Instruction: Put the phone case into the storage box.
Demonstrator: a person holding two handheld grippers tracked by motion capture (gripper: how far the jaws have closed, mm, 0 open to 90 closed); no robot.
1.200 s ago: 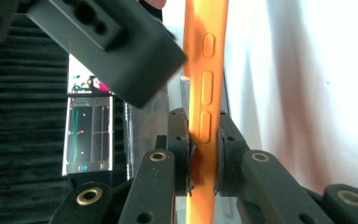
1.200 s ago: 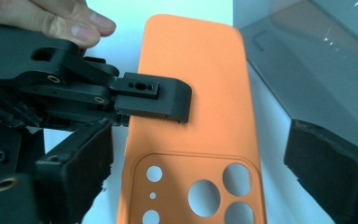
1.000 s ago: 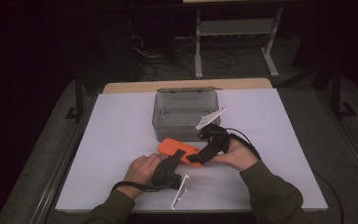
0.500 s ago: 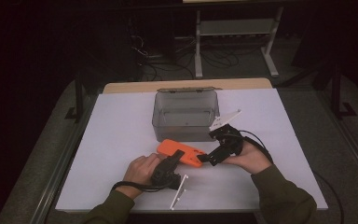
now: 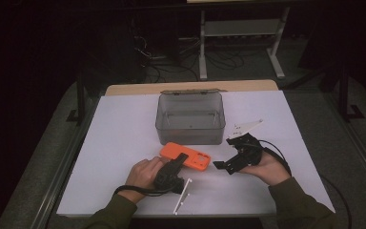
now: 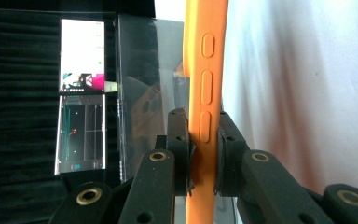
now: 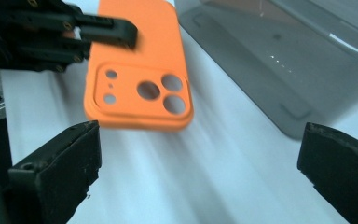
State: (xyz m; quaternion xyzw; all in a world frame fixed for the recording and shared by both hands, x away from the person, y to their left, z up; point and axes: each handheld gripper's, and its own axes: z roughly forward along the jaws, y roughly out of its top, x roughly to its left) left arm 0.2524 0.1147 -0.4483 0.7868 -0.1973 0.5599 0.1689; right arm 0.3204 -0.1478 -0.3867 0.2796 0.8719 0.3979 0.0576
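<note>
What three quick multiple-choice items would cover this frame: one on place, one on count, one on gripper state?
1. Where does the orange phone case lie relative to the clear plastic box?
A. inside it
B. on the table just in front of it
C. on top of its lid

2. How many large round camera holes does the case show in the right gripper view?
A. one
B. three
C. five

3. How do the grippers stand?
A. left gripper shut on the case, right gripper open
B. both open
C. right shut on the case, left open

Key: 1 B, the high view shows the case outside the box on the near side; 2 B, three large holes sit beside smaller ones; 3 A, the left pads press both faces of the case, while the right jaws stand wide apart with nothing between them.
</note>
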